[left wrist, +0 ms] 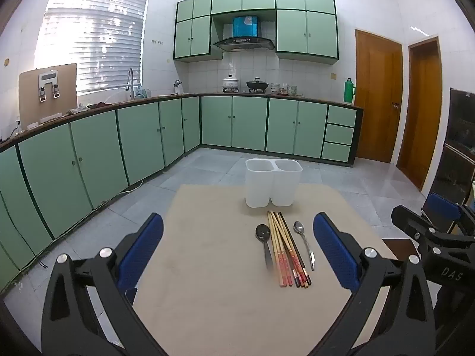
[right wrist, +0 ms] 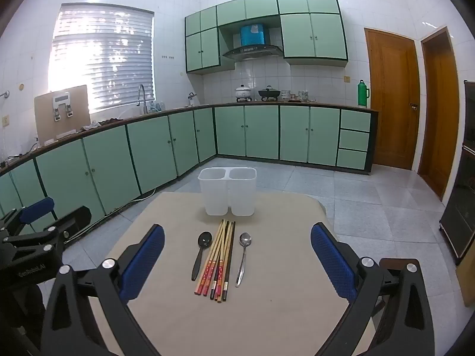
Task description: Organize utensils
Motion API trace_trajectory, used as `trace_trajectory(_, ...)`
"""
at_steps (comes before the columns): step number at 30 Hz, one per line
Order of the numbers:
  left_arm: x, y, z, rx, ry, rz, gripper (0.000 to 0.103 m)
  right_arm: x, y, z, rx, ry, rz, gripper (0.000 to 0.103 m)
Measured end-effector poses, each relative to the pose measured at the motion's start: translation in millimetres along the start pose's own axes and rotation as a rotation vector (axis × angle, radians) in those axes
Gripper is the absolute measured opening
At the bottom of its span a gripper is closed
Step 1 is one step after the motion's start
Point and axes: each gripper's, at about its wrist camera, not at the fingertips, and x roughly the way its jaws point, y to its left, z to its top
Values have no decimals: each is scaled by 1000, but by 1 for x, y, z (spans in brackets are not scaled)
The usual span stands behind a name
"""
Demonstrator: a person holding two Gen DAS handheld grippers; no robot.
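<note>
A white two-compartment holder (left wrist: 272, 182) (right wrist: 227, 190) stands at the far edge of a beige table (left wrist: 207, 267) (right wrist: 282, 281). In front of it lie a black spoon (left wrist: 264, 241) (right wrist: 202, 252), a bundle of several chopsticks (left wrist: 286, 252) (right wrist: 219, 262) and a silver spoon (left wrist: 304, 241) (right wrist: 243, 255), side by side. My left gripper (left wrist: 237, 249) is open and empty, held above the table with the utensils between its fingers in view. My right gripper (right wrist: 237, 258) is open and empty, likewise behind the utensils. Each gripper shows at the edge of the other's view (left wrist: 430, 228) (right wrist: 35, 231).
The table stands on a grey tiled floor (right wrist: 371, 207). Green kitchen cabinets (left wrist: 118, 148) run along the left and back walls. Wooden doors (left wrist: 400, 103) are at the right. A dark cabinet (right wrist: 463, 192) stands at the far right.
</note>
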Motion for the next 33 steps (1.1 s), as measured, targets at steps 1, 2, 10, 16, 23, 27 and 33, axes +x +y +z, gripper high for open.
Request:
trace_trajectory(1, 0, 0, 0, 2, 0, 1, 98, 0, 0, 0, 0, 0, 0, 97)
trace_trajectory(2, 0, -1, 0, 3, -1, 2, 98, 0, 0, 0, 0, 1, 1, 97)
trace_trajectory(10, 6, -3, 0, -9, 0, -5, 98, 0, 0, 0, 2, 2, 2, 97)
trace_trajectory(16, 5, -3, 0, -8, -4, -4, 98, 0, 0, 1, 1, 0, 3, 97)
trace_trajectory(23, -3, -1, 3, -6, -7, -2, 98, 3, 2, 7, -4, -3, 5, 97)
trace_trajectory(27, -3, -1, 3, -6, -8, -2, 98, 3, 2, 7, -2, -5, 4, 97)
trace_trajectory(33, -2, -1, 4, -5, -8, -1, 98, 2, 3, 6, -2, -6, 3, 97)
